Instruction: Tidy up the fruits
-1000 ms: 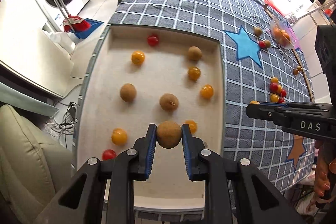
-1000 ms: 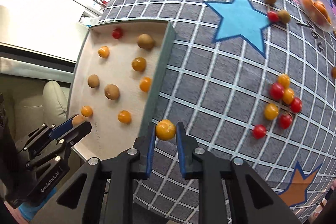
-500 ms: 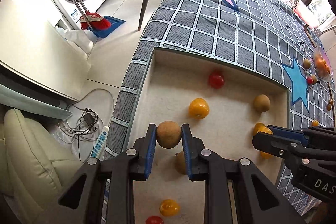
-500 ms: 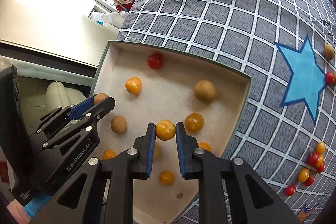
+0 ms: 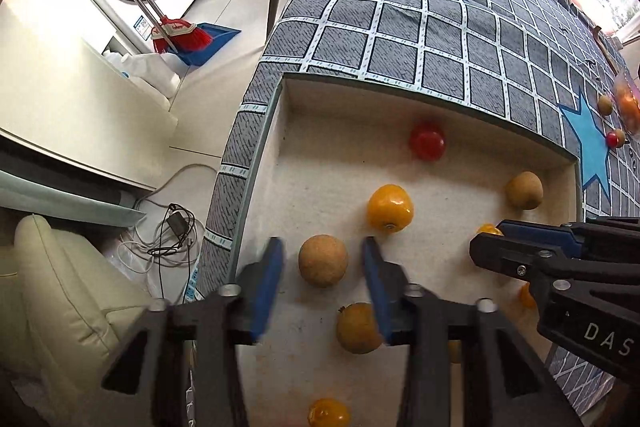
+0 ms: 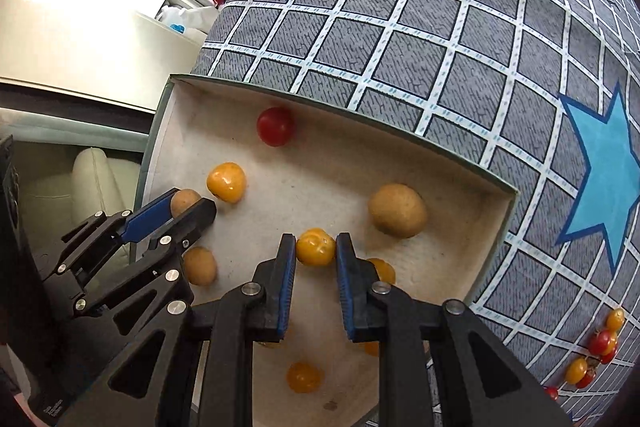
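A shallow beige tray (image 5: 420, 99) with a green rim lies on the checked cloth and holds several fruits. My left gripper (image 5: 323, 265) points down into it near the left wall. Its jaws are opening, and a brown round fruit (image 5: 323, 261) sits on the tray floor between them with a gap on each side. My right gripper (image 6: 316, 255) hangs low over the tray's middle. Its jaws are just starting to open, with the pads still against a yellow tomato (image 6: 315, 247). In the right wrist view the left gripper (image 6: 188, 211) stands at the left.
In the tray lie a red tomato (image 5: 427, 142), a yellow tomato (image 5: 390, 207) and brown fruits (image 5: 524, 190). Loose cherry tomatoes (image 6: 600, 347) lie on the cloth at the right. The table edge drops to the floor left of the tray, beside a sofa (image 5: 60, 307).
Both grippers moved over the tray and sank into it. The left jaws opened and let go of the brown fruit. The right gripper brought the yellow tomato in from the cloth.
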Demonstrator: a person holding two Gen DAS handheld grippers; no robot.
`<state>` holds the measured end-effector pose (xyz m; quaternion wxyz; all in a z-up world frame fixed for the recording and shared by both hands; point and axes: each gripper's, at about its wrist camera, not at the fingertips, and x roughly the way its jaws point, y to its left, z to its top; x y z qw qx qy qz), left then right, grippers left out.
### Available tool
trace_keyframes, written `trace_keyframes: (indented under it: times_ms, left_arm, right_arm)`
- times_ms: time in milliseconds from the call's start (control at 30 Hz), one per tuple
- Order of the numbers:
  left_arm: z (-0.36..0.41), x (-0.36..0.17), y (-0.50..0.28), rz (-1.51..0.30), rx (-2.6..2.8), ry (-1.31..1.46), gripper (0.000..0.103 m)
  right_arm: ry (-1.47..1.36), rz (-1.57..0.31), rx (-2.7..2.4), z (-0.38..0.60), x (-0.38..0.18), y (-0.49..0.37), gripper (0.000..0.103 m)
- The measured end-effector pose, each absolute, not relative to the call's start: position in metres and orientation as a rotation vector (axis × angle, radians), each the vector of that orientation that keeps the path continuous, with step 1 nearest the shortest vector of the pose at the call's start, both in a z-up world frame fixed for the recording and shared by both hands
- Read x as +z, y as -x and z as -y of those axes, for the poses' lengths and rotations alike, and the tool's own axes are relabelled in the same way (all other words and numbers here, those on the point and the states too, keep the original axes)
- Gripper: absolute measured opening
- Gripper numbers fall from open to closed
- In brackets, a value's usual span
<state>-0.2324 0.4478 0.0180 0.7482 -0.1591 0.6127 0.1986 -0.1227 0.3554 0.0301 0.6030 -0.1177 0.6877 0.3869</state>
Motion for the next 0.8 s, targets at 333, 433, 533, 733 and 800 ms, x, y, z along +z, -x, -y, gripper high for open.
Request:
trace_keyframes:
  times_ms: [333, 433, 533, 733, 800]
  left_arm:
    - [-0.438, 0.04, 0.243, -1.332, 0.447, 0.325, 0.062]
    - [-0.43, 0.056, 0.254, -1.304, 0.469, 0.311, 0.095]
    - [-0.423, 0.068, 0.265, -1.303, 0.471, 0.317, 0.095]
    - [-0.411, 0.076, 0.283, -1.336, 0.444, 0.315, 0.103]
    - [-0.406, 0.08, 0.286, -1.338, 0.433, 0.31, 0.103]
  right_arm:
    - [0.18, -1.578, 0.894, -0.329, 0.06, 0.106, 0.062]
    - [0.199, -1.558, 0.886, -0.319, 0.073, 0.111, 0.074]
    - [0.275, -1.52, 0.885, -0.311, 0.085, 0.125, 0.081]
    - [0.351, -1.505, 0.867, -0.295, 0.102, 0.149, 0.085]
    - [0.364, -1.506, 0.863, -0.294, 0.105, 0.154, 0.091]
